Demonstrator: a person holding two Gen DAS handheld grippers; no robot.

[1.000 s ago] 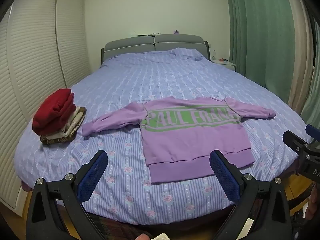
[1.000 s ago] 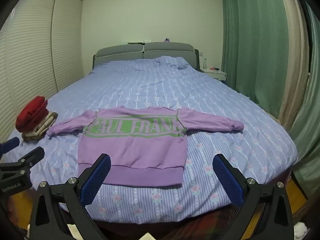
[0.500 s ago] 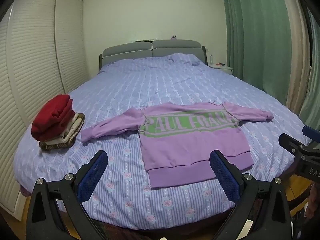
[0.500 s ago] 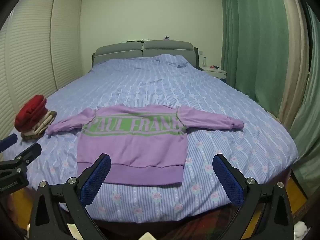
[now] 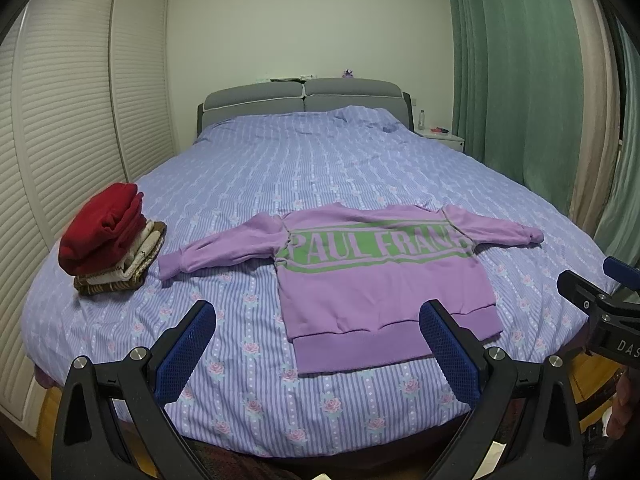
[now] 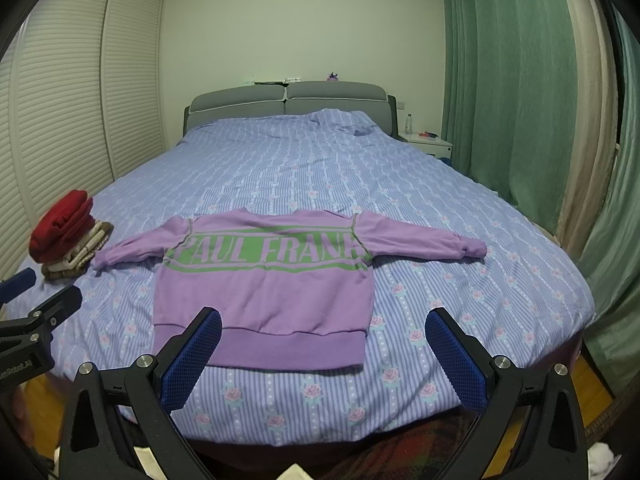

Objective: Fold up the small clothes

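A small purple sweatshirt [image 5: 380,276] with a green "PAUL FRANK" band lies flat on the bed, sleeves spread, hem toward me; it also shows in the right wrist view [image 6: 264,284]. My left gripper [image 5: 320,348] is open and empty, held off the foot of the bed, left of the hem. My right gripper [image 6: 324,356] is open and empty, before the hem's right end. Each gripper shows at the edge of the other's view: the right gripper [image 5: 600,304], the left gripper [image 6: 36,320].
A stack of folded clothes topped by a red garment [image 5: 108,236] sits at the bed's left edge, also in the right wrist view [image 6: 66,236]. The bed [image 5: 320,168] has a striped blue cover. Slatted wardrobe doors [image 5: 60,120] at left, green curtains [image 5: 520,80] and a nightstand [image 5: 440,136] at right.
Both grippers have tilted slightly, so the bed and sweatshirt sit a little lower and nearer in both views. The jaws stay open and the sweatshirt has not moved.
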